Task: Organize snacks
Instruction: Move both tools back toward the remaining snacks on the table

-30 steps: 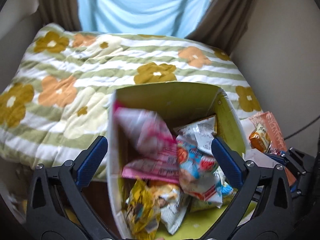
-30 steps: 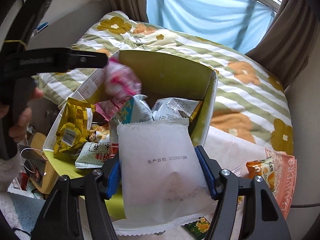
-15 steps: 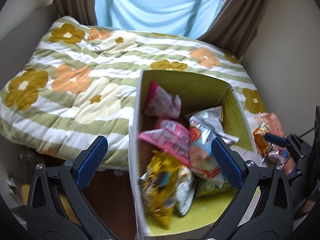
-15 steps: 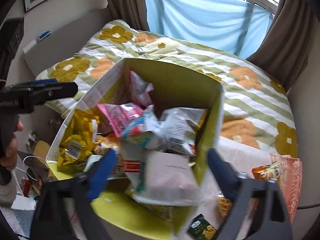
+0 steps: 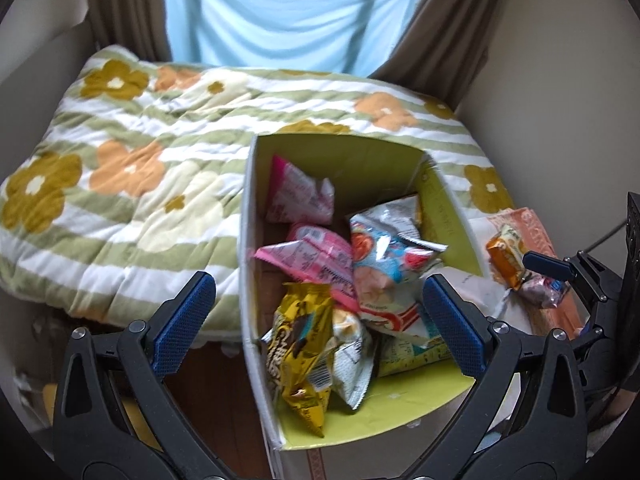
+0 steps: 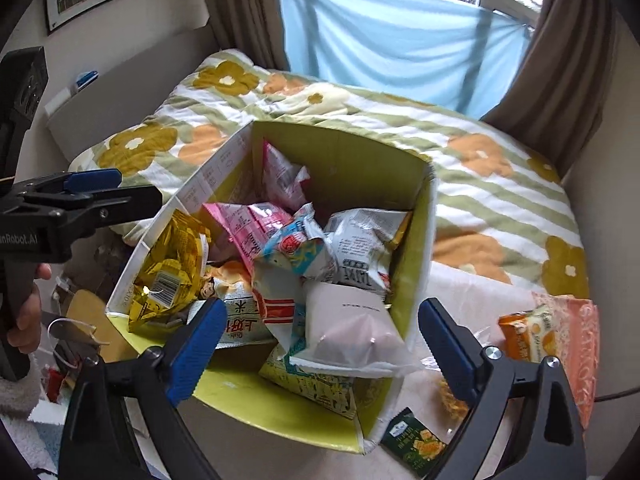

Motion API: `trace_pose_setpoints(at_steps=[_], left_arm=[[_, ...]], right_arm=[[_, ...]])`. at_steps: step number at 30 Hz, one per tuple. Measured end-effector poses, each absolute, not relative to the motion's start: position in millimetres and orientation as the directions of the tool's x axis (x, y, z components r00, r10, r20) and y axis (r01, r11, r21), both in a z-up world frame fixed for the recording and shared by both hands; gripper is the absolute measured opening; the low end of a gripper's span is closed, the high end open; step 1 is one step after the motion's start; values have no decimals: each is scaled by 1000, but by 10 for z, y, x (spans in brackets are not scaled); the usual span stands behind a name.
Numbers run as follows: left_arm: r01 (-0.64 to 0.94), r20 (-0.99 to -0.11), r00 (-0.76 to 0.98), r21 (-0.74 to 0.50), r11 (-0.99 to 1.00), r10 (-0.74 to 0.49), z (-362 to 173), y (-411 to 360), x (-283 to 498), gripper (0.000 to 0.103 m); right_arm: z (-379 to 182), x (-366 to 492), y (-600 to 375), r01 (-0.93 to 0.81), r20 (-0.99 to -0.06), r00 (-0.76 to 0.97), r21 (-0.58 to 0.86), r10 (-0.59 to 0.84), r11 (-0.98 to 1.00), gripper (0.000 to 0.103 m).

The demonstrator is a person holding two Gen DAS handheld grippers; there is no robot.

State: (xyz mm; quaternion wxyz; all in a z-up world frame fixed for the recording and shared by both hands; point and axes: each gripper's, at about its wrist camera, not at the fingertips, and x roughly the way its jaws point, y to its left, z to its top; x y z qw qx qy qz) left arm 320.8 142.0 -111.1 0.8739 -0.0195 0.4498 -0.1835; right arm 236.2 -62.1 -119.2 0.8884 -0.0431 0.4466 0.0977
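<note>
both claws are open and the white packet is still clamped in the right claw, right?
Not quite. Both claws are open, but the right claw holds nothing: the white packet lies loose on the snack pile in the green box, as the right wrist view shows. The left claw is empty too.

1. From the left wrist we look steeply down, close above the cardboard box, toward the quilt and window.
2. From the right wrist we look down from the box's other side, equally near, facing the same window.
3. Both views share box, quilt and curtains.
</note>
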Motion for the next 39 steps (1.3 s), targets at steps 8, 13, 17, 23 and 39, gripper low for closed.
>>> trace_pose_setpoints(at_steps=[8, 13, 17, 23, 39], left_arm=[[369, -745, 531, -226, 901, -404, -968, 1210, 3126, 103], [388, -732, 532, -235, 891, -425, -877, 1038, 3045, 103], [410, -722, 542, -220, 885, -431, -772, 741, 2970, 103], [405, -720, 547, -219, 888, -427, -698, 68, 2855, 103], [349, -830, 384, -275, 896, -405, -1334, -2187, 2966, 103]], right_arm=[[-895, 2141, -906, -104, -772, 633, -1, 65, 995, 95], [-683, 2015, -1314, -34, -747, 665, 1, 23, 999, 95], [-578, 1893, -1728, 14, -731, 682, -18, -23, 1000, 95], [-605, 1777, -2485, 46, -745, 666, -17, -44, 999, 95], [-1420, 1792, -3904, -22, -869, 489, 76, 77, 997, 95]])
